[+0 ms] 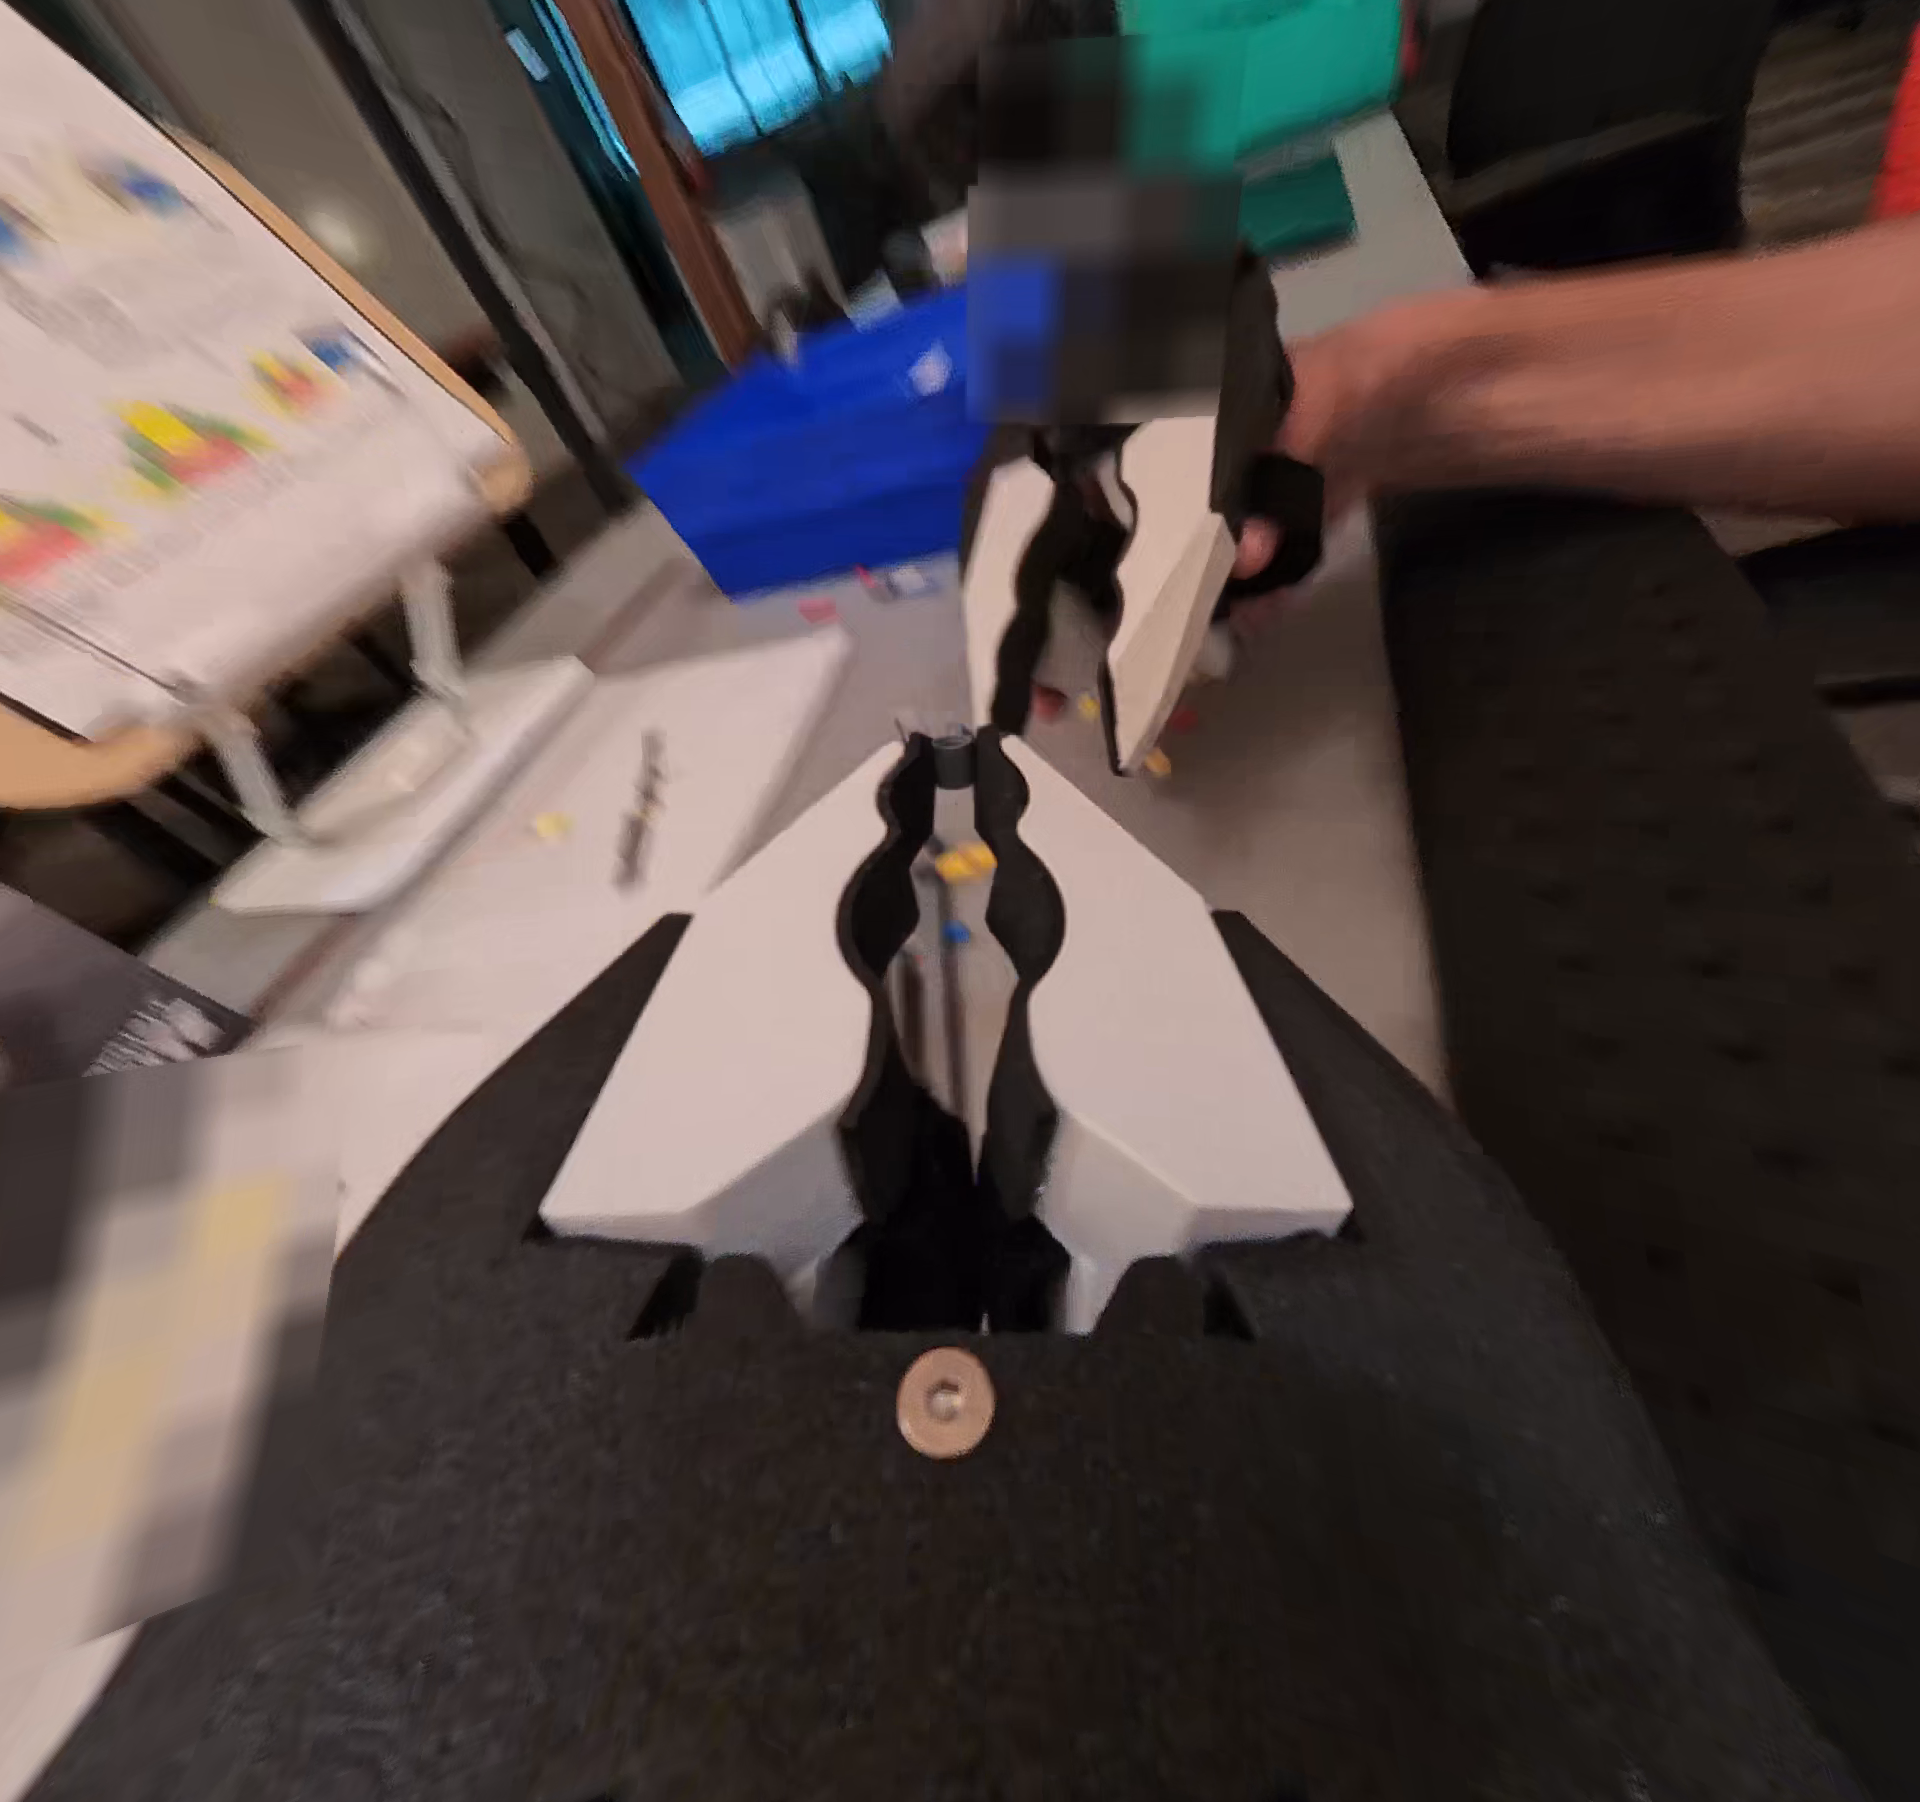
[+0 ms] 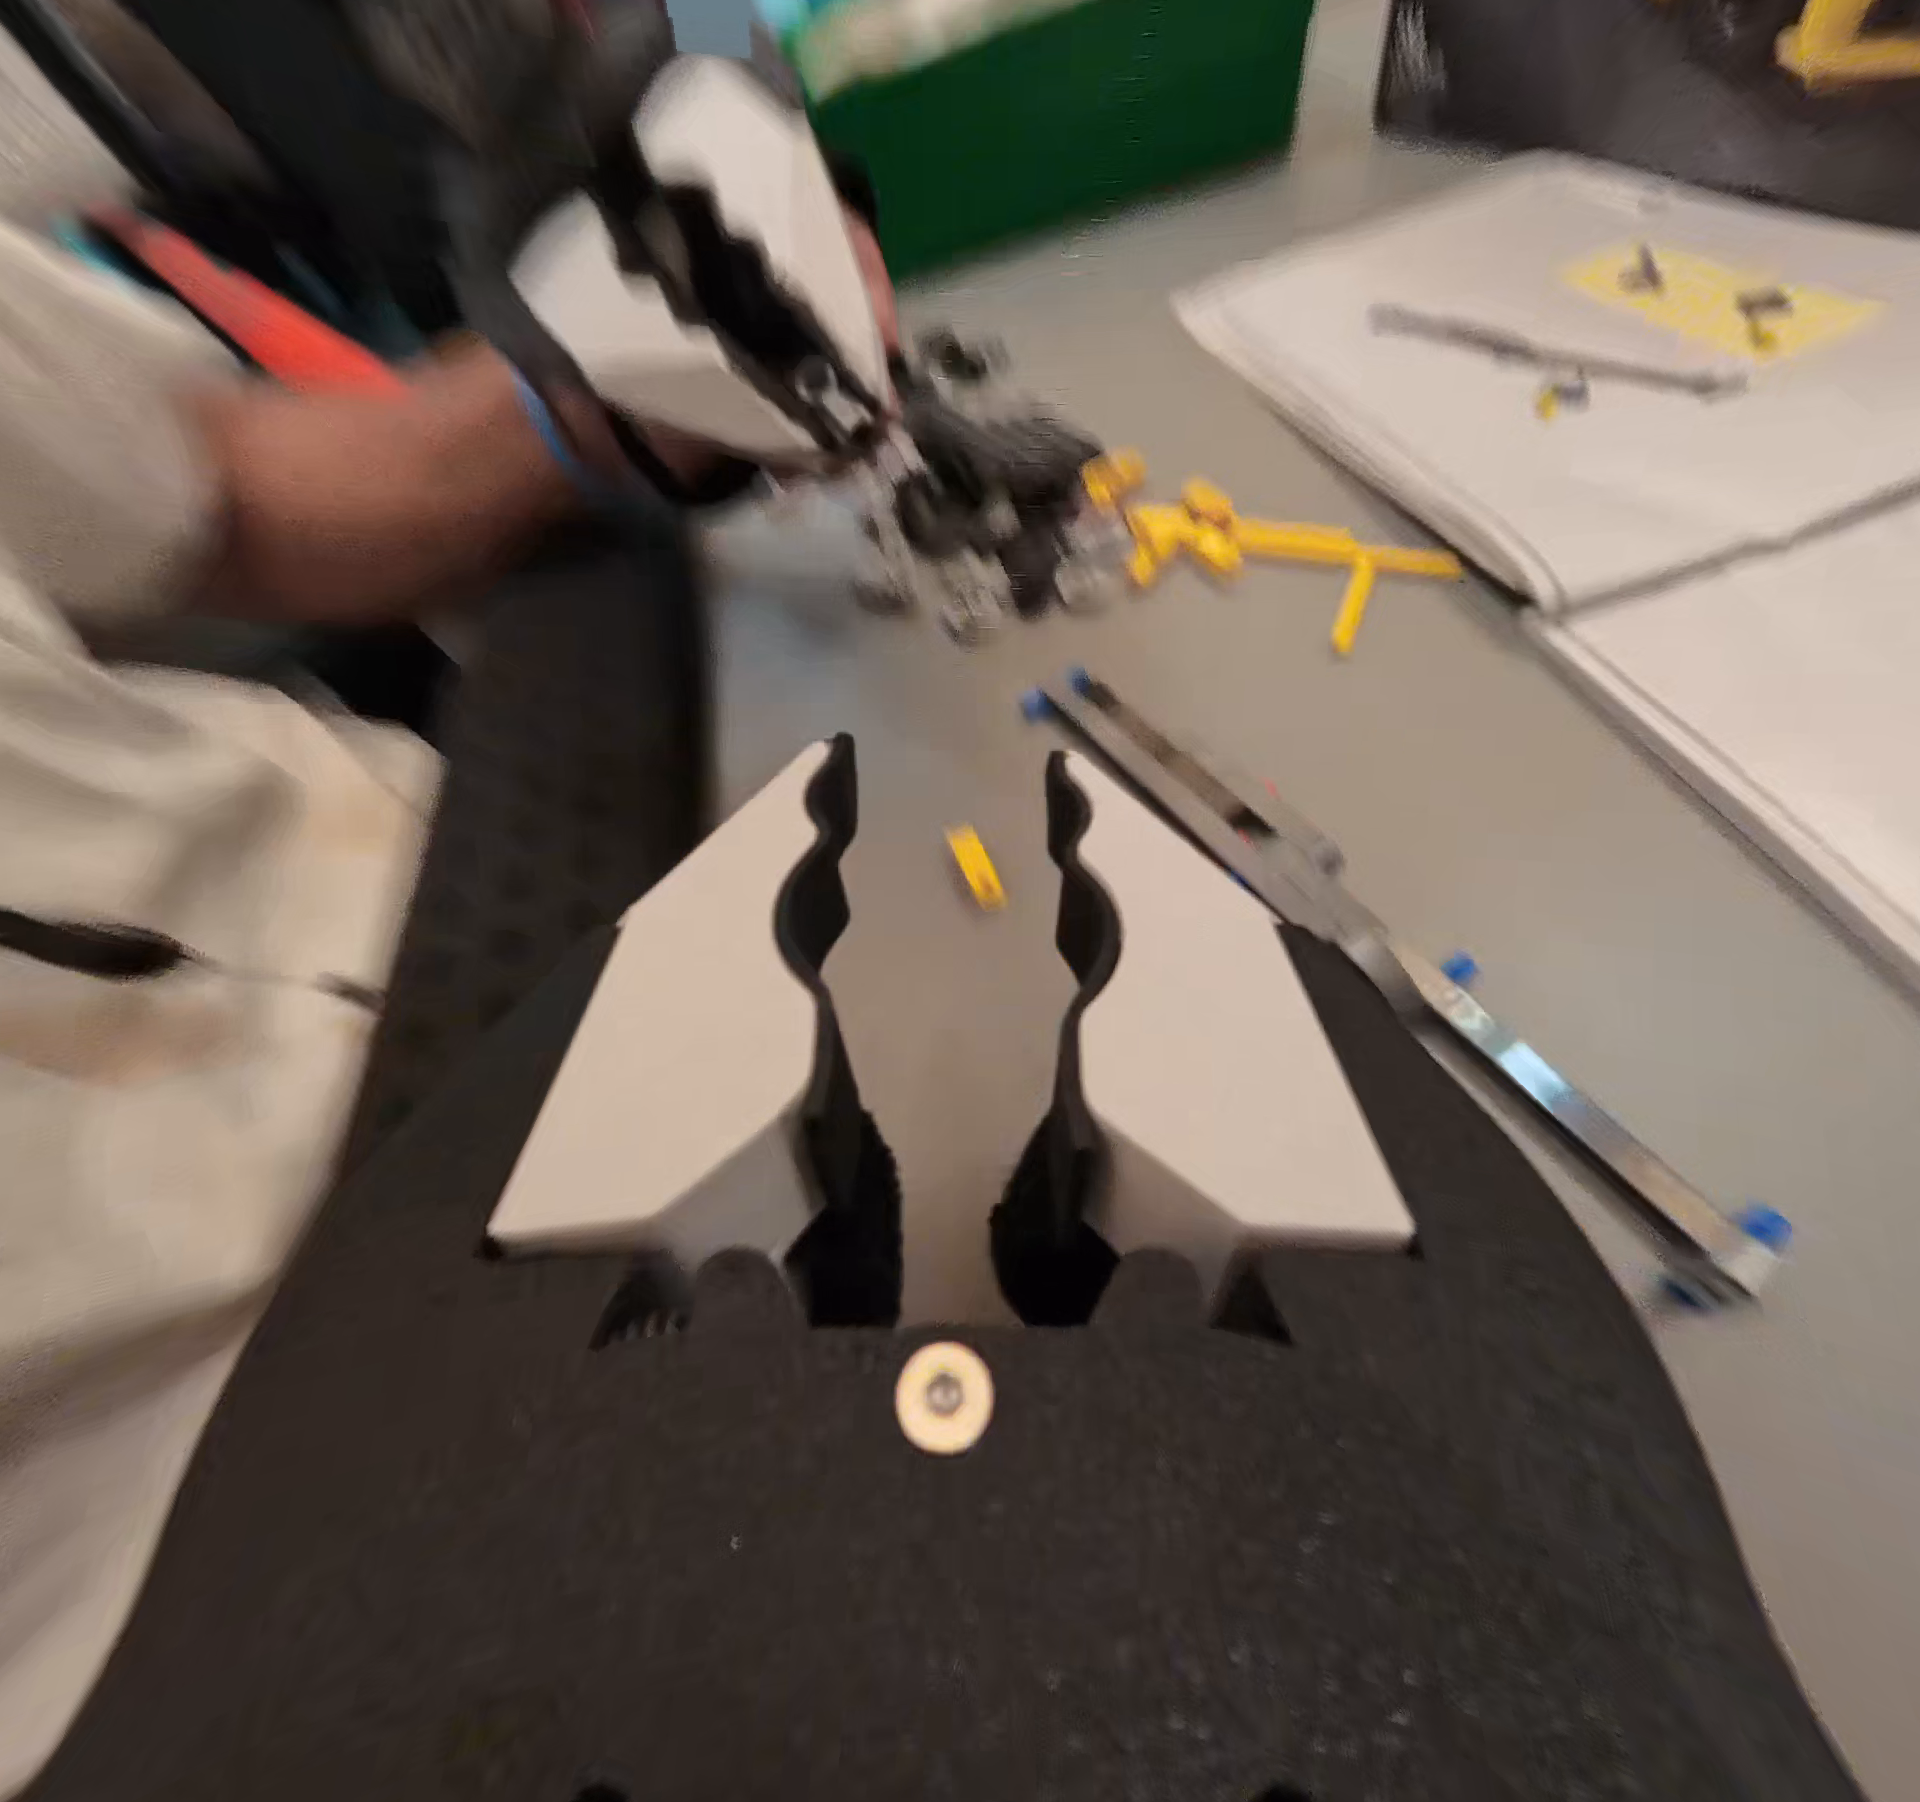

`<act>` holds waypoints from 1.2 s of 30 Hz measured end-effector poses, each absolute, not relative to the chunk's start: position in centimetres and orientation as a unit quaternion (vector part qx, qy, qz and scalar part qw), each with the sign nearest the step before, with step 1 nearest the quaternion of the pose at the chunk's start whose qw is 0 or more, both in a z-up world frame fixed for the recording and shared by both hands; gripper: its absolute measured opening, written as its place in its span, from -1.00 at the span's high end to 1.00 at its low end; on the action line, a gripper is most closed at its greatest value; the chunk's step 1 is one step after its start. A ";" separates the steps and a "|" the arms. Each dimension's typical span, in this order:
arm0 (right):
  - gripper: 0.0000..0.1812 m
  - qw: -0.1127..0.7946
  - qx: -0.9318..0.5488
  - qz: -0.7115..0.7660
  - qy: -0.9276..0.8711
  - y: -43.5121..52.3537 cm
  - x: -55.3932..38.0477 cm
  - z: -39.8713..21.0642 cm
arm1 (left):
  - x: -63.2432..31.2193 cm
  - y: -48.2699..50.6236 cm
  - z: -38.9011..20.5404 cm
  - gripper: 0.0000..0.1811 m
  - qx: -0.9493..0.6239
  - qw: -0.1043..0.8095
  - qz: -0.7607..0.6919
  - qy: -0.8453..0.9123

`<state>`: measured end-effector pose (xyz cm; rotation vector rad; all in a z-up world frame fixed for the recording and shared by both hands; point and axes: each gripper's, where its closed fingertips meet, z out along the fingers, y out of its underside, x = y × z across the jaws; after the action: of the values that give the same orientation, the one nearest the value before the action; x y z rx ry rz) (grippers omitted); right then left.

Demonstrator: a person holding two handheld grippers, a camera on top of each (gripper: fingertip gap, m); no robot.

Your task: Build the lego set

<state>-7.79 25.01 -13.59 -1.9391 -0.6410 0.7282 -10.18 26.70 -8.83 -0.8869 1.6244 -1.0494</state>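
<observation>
In the left wrist view my left gripper [image 1: 954, 750] is shut on a small dark grey lego piece [image 1: 954, 763], pinched at the fingertips above the grey table. My right gripper [image 1: 1065, 744] hangs just beyond it, pointing down and open. In the right wrist view my right gripper [image 2: 948, 755] is open and empty over the table, with a small yellow piece [image 2: 975, 864] lying on the table between its fingers. A long grey beam assembly with blue pins [image 2: 1351, 921] lies to its right. The left gripper [image 2: 857, 417] is at a blurred pile of black and grey pieces [image 2: 987, 516].
Yellow lego parts [image 2: 1257, 542] lie beside the pile. Open instruction booklets [image 2: 1558, 402] lie at the right. A green bin [image 2: 1060, 121] and a dark box [image 2: 1662, 17] stand behind. A blue bin [image 1: 831, 464] and a propped instruction sheet [image 1: 156, 402] show in the left wrist view. My hands' fingertips stand some 6 centimeters from each other.
</observation>
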 end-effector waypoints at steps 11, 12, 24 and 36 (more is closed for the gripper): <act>0.78 0.333 -0.858 0.138 -0.365 24.8 -9.1 -21.2 | -11.4 26.0 -17.9 0.94 -0.440 0.336 -0.319 0.769; 0.78 0.332 -0.859 0.144 -0.363 24.9 -9.1 -21.2 | -11.3 26.0 -18.3 0.94 -0.443 0.328 -0.314 0.773; 0.94 0.365 -0.833 0.087 -0.406 25.4 -9.0 -21.2 | -10.6 25.7 -20.6 0.94 -0.450 0.297 -0.272 0.797; 0.93 0.400 -0.827 0.129 -0.374 24.9 -8.7 -19.1 | -10.2 26.5 -20.3 0.94 -0.452 0.316 -0.259 0.793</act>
<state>-8.66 24.86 -19.08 -2.0911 -0.9462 0.3263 -10.18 26.53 -20.28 -1.1915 2.0869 -0.6827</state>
